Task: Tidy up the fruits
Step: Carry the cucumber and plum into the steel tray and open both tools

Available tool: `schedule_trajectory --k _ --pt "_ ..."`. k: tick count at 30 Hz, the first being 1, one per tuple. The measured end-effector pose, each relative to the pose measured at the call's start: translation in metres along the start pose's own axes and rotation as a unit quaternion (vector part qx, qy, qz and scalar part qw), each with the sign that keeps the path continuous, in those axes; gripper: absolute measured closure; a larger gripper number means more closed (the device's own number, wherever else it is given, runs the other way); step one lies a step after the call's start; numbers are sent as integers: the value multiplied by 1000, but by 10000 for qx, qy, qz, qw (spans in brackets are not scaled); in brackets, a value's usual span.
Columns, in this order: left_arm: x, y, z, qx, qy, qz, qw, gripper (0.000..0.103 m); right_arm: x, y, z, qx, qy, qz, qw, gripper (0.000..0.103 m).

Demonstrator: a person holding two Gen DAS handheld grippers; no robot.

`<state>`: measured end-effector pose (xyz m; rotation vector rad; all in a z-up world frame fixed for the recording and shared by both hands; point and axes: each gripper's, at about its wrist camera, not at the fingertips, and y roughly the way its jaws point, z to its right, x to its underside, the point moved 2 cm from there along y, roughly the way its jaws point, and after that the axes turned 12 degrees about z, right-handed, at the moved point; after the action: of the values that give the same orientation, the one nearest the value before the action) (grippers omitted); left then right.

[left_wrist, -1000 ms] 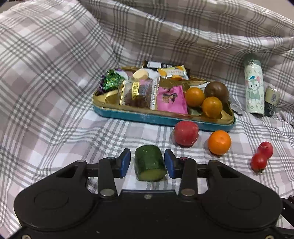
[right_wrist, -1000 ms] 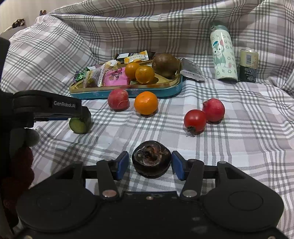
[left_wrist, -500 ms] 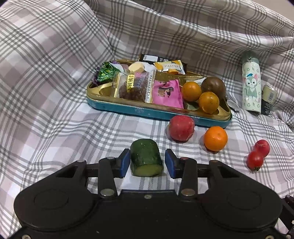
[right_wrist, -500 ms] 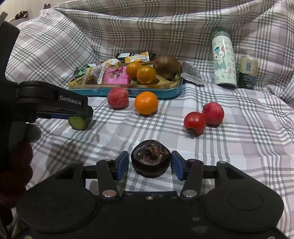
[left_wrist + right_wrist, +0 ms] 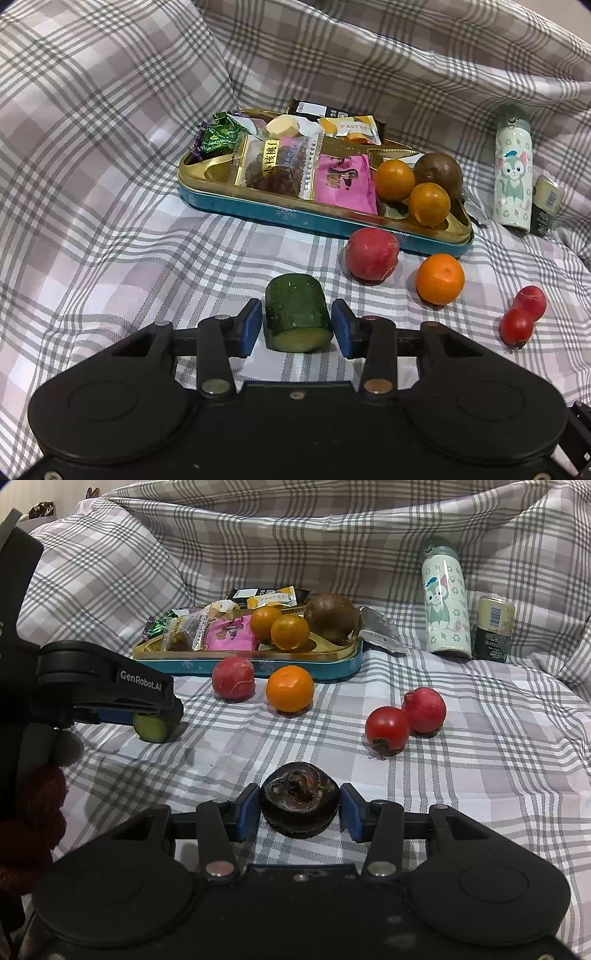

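Left gripper [image 5: 297, 323]: it straddles the cucumber [image 5: 297, 314] with a blue pad on each side. The pads look just beside the skin, perhaps touching, so I cannot tell whether it has closed on it; the piece sits on the cloth [image 5: 110, 236], cut face toward the camera. This looks like lining up for a grasp across the round sides, where the pads get the best bite.

Tray [image 5: 258, 211]: a gold tray with a blue rim, beyond the cucumber. Snacks [image 5: 277, 162] fill its left and middle, and two oranges [image 5: 394, 180] and a brown fruit [image 5: 439, 173] are crowded into its right end. I judge that end to be where fruit is being gathered.

Loose fruit: a red fruit [image 5: 372, 253] rests just beside the tray's front rim, an orange [image 5: 440, 278] beside that, and two small red ones [image 5: 516, 325] touch each other, well apart to the right. They are not yet sorted.

Right gripper [image 5: 300, 805]: it is spread around a dark fruit [image 5: 300, 799] lying stem-up on the cloth, with a gap visible at each pad, so it has no hold yet. Coming in low and level suits a squat, round thing that would roll from a high pinch.

Bottle [image 5: 446, 602] and can [image 5: 494, 627]: they stand at the far right, clear of the fruit and no part of the sorting.
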<state>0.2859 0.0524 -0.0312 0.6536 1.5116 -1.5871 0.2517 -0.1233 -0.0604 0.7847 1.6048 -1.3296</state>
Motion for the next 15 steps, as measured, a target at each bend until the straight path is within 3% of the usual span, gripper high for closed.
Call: schedule_trajectory --k 9,15 --pt "2 8 -3 76 -198 -190 9996 51 -1 0 -1 -25 38 -24 10000 55" --pt "4 10 1 44 -76 -144 9999 56 0 -1 -3 -83 38 -39 10000 55"
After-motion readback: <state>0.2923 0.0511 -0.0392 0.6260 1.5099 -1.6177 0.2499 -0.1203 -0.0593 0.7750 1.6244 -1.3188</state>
